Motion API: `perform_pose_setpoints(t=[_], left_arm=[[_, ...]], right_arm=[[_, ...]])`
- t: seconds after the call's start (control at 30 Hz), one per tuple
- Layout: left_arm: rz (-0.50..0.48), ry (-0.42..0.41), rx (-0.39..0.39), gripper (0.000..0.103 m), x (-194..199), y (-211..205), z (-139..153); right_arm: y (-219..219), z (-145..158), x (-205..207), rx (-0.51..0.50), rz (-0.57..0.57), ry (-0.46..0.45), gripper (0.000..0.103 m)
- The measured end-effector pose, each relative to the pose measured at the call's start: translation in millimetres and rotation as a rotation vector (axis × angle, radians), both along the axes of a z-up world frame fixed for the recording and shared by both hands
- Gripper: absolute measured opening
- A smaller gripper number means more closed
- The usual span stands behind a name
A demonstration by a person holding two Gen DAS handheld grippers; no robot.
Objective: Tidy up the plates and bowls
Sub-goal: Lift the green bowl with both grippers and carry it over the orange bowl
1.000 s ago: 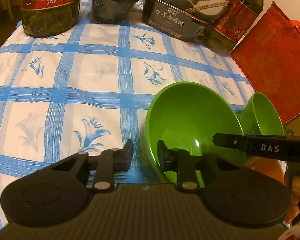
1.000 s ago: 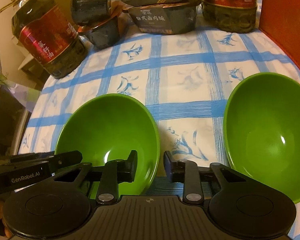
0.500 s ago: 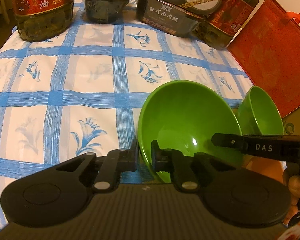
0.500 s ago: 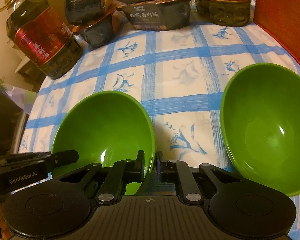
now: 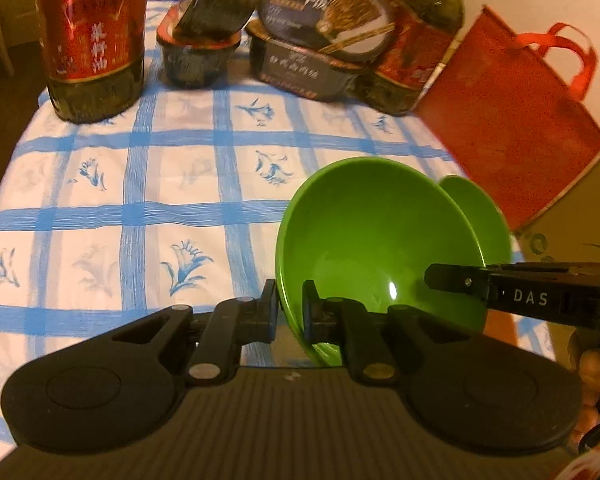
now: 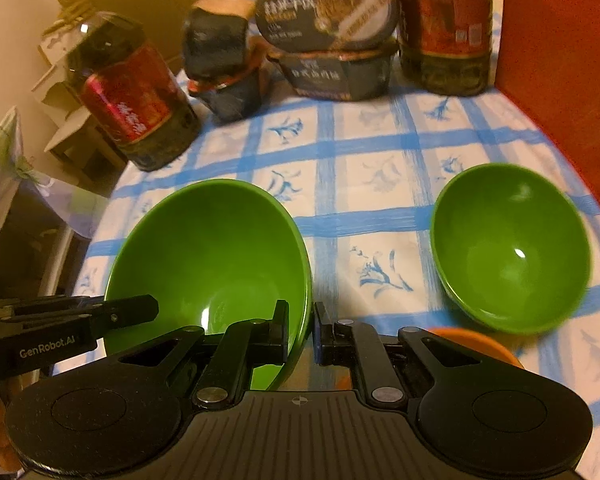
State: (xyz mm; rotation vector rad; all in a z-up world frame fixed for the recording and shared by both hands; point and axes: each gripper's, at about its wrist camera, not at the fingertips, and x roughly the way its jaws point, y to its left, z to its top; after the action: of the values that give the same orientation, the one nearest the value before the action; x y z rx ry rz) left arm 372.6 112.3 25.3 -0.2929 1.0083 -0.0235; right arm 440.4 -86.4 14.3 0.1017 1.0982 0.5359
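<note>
Left gripper [image 5: 290, 308]: clamped on left rim of large green plastic bowl [image 5: 376, 240]. Right gripper [image 6: 302, 330]: clamped on its right rim. Smaller green bowl [image 6: 512, 248]: right of large bowl, on blue-checked table [image 6: 372, 168].

We see two bowls side by side on the table [image 6: 384, 152]: left bowl [image 6: 212, 248] near the front edge, right bowl [image 6: 508, 248] well apart. Behind them: bottle [image 6: 128, 96] far left, food tubs [image 6: 332, 40] centre, second bottle [image 6: 444, 24] right, bag [image 5: 512, 120] beyond.
</note>
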Motion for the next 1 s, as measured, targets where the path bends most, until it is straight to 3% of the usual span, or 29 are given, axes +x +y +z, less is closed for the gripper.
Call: perform_pose_setpoints(t=[0.2,0.37,0.53,1.0], left_arm=[[-0.038,-0.031,0.014,0.01,-42.8,-21.0,31.7],[-0.067,-0.033,0.007,0.01,-81.2,-42.6,39.5],[-0.097,-0.037,0.031,0.01,-122.5,-71.1,35.4],[-0.123,-0.01,-0.034,0.01,-197.9,-126.3,2.6]], right_arm=[[-16.3,37.0,-49.4,0.004,-0.027,-0.042,0.012],[-36.3,49.0,-97.0,0.012,-0.056,-0.051,0.012],[-61.2,46.2,-139.5,0.033,-0.09,-0.044,0.012],[-124.6,18.4,-239.0,0.023,-0.151,-0.058,0.012]])
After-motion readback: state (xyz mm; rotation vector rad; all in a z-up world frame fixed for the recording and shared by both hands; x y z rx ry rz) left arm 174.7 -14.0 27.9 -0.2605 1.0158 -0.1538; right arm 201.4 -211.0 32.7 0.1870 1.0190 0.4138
